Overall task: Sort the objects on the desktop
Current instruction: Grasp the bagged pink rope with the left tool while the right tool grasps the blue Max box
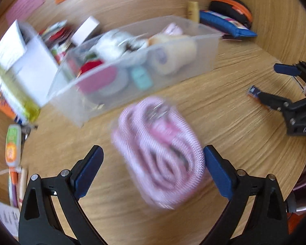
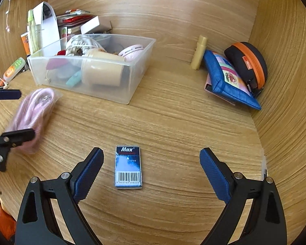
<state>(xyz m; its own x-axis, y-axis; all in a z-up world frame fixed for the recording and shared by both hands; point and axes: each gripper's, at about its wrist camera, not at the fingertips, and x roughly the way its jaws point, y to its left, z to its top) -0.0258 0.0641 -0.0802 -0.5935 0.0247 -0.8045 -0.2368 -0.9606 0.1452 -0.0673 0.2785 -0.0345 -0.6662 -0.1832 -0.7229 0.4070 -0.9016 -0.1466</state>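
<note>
A pink coiled cable [image 1: 159,155] in a clear wrapper lies on the wooden desk [image 1: 224,122], blurred by motion. It sits between the fingers of my left gripper [image 1: 153,157], which is open; the right pad [image 1: 216,169] is at the cable's edge and the left pad stands apart from it. The right wrist view shows the cable [image 2: 32,112] inside the left gripper [image 2: 16,115] at the far left. A small blue "Max" box [image 2: 128,167] lies flat on the desk between the fingers of my open right gripper [image 2: 152,157], untouched. The right gripper [image 1: 270,81] also shows at the left wrist view's right edge.
A clear plastic bin [image 2: 132,81] holding a cream cup, a pink round item and other bits stands at the back left. White boxes and bottles [image 2: 42,26] crowd behind it. A blue pouch [image 2: 226,81], a black-and-orange case [image 2: 248,65] and a yellow tube [image 2: 199,53] sit in the back right corner.
</note>
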